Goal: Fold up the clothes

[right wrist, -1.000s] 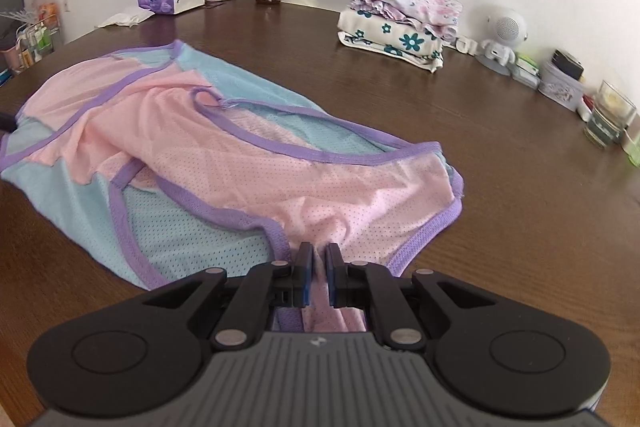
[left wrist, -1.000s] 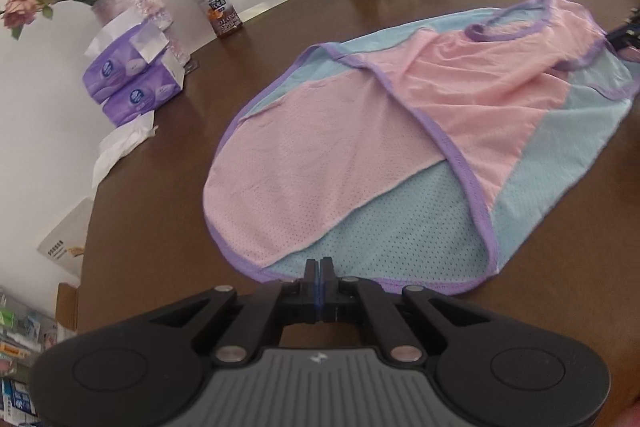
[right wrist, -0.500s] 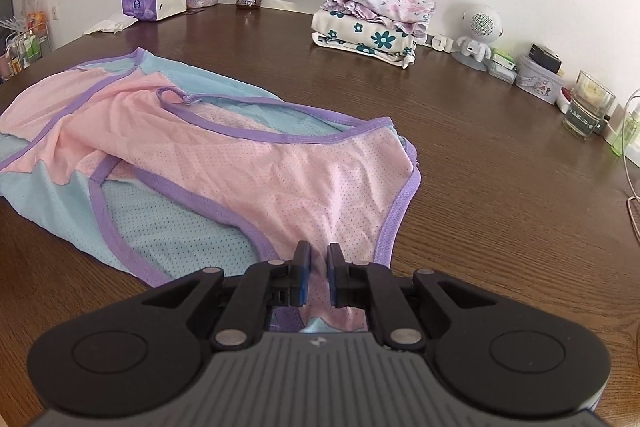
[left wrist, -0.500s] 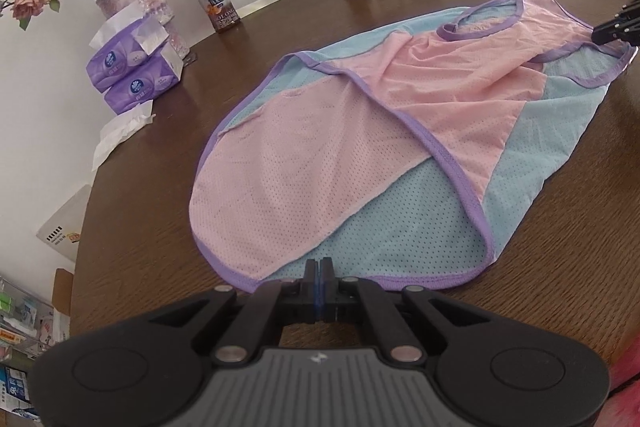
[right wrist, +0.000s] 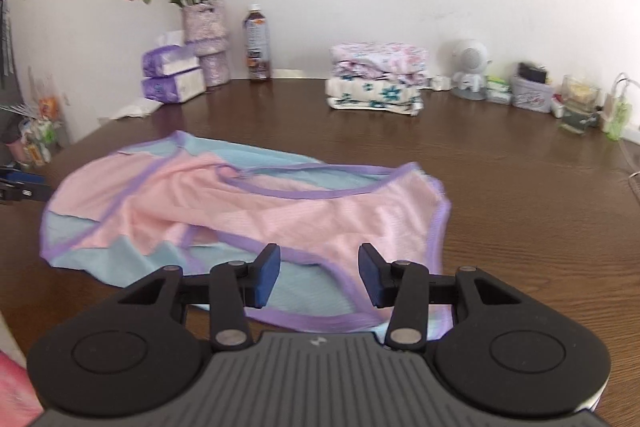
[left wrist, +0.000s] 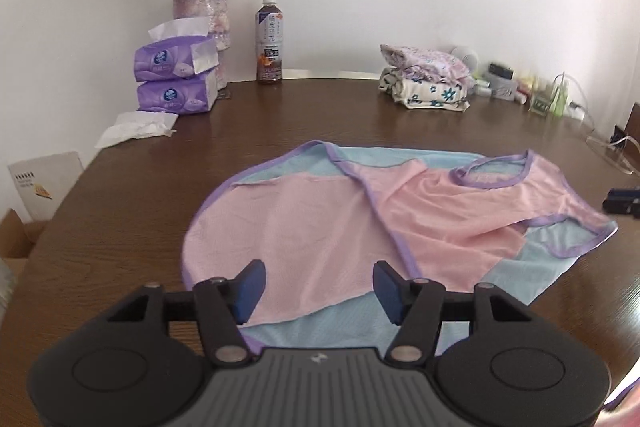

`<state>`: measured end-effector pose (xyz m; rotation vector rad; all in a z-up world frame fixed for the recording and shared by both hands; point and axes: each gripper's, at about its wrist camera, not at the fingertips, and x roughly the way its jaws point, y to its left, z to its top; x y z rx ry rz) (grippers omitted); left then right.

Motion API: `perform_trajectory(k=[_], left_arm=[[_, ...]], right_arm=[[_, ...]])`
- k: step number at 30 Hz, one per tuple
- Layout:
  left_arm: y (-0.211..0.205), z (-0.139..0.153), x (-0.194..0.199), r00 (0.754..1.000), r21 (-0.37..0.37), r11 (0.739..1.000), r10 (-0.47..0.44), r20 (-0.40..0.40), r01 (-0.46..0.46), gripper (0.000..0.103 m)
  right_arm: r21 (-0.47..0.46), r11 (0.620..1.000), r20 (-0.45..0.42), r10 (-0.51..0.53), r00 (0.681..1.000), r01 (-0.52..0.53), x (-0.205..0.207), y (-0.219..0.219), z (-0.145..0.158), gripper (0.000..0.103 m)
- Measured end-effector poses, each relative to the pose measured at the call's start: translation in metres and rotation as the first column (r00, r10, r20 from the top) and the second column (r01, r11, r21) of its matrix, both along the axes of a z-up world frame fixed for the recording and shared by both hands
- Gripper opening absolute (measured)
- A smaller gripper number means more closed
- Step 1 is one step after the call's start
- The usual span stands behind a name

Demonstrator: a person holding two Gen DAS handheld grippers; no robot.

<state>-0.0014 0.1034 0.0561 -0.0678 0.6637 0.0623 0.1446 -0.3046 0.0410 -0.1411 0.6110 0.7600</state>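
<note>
A pink and light-blue mesh garment [left wrist: 360,223] with purple trim lies folded over on the brown table [left wrist: 280,119]. My left gripper [left wrist: 318,285] hovers open above its near hem, holding nothing. In the right wrist view the same garment [right wrist: 248,211] spreads ahead, and my right gripper [right wrist: 318,275] is open over its near edge, empty. The right gripper's tip [left wrist: 622,201] shows at the far right edge of the left wrist view, beside the garment. At the left edge of the right wrist view, the left gripper's tip [right wrist: 20,185] appears.
A stack of folded clothes [left wrist: 426,83] sits at the back. A vase of roses [left wrist: 200,19], tissue packs [left wrist: 176,79], a drink bottle [left wrist: 270,41] and a loose tissue [left wrist: 136,127] stand back left. Small items, a glass [right wrist: 578,103] and a white speaker [right wrist: 470,69] line the back right.
Both grippers have let go of the garment's edges and opened. Both have drawn back and tilted up, so the garment now lies flat on the table.
</note>
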Motion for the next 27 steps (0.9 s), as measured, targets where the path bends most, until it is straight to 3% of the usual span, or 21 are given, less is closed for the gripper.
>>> perform_trajectory(k=[3,5,9,12,15,19,21,24,27], left_arm=[[-0.013,-0.007,0.007,0.996,-0.032,0.996,-0.083,-0.014,0.082,0.058],[-0.024,-0.010,0.013,0.989,-0.049,0.989,-0.144,-0.023,0.143,0.058],[-0.041,-0.018,0.024,0.970,-0.045,0.971,-0.238,-0.057,0.236,0.057],[-0.045,-0.026,0.028,0.960,-0.034,0.964,-0.264,-0.088,0.262,0.057],[-0.044,-0.031,0.028,0.951,-0.050,0.957,-0.289,-0.111,0.286,0.049],[-0.047,-0.035,0.024,0.944,-0.020,0.953,-0.303,-0.131,0.303,0.046],[-0.047,-0.036,0.023,0.943,0.004,0.952,-0.303,-0.135,0.306,0.040],[-0.047,-0.036,0.022,0.943,0.033,0.949,-0.305,-0.135,0.312,0.007],[-0.045,-0.034,0.018,0.936,0.039,0.942,-0.326,-0.130,0.333,0.004]], right_arm=[[0.026,0.997,-0.036,0.074,0.997,-0.073,-0.007,0.018,-0.003,0.043],[0.006,0.993,-0.049,0.121,0.991,-0.121,-0.007,0.035,-0.008,0.036],[-0.026,0.979,-0.081,0.200,0.976,-0.202,-0.005,0.064,-0.016,0.033],[-0.036,0.972,-0.106,0.227,0.968,-0.232,-0.001,0.073,-0.017,0.031],[-0.062,0.966,-0.122,0.242,0.962,-0.251,0.002,0.079,-0.019,0.031],[-0.088,0.959,-0.148,0.255,0.955,-0.270,0.006,0.085,-0.022,0.017],[-0.092,0.957,-0.158,0.259,0.953,-0.275,0.006,0.085,-0.022,0.008],[-0.075,0.960,-0.172,0.254,0.952,-0.270,0.005,0.081,-0.020,0.004],[-0.021,0.967,-0.189,0.244,0.951,-0.252,0.003,0.068,-0.010,0.004]])
